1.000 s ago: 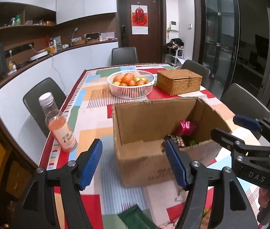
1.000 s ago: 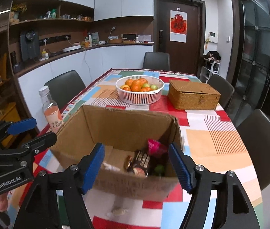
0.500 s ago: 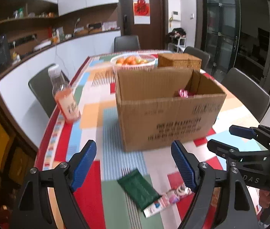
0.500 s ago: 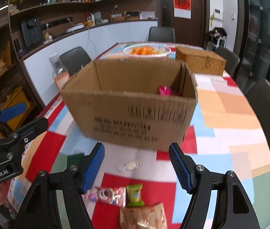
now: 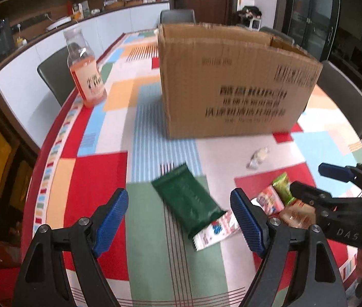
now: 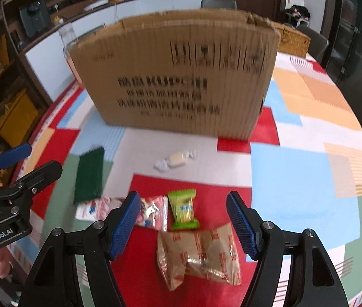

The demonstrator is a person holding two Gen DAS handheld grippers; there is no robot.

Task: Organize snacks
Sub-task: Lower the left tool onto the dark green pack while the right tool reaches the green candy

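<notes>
An open-topped cardboard box stands on the patchwork tablecloth. Loose snacks lie in front of it. In the left wrist view my left gripper hangs open just above a dark green packet, which overlaps a white-and-red packet. In the right wrist view my right gripper is open over a light green snack, with a brown bag below it and a pink packet by its left finger. A wrapped candy lies nearer the box. Neither gripper holds anything.
A bottle of orange drink stands near the table's left edge. A wicker basket shows behind the box. Grey chairs ring the table. The other gripper shows at each view's side, the left gripper and the right gripper.
Both grippers have come down from above the box to the table in front of it, and the loose snacks came into view. The left jaws have spread wider.
</notes>
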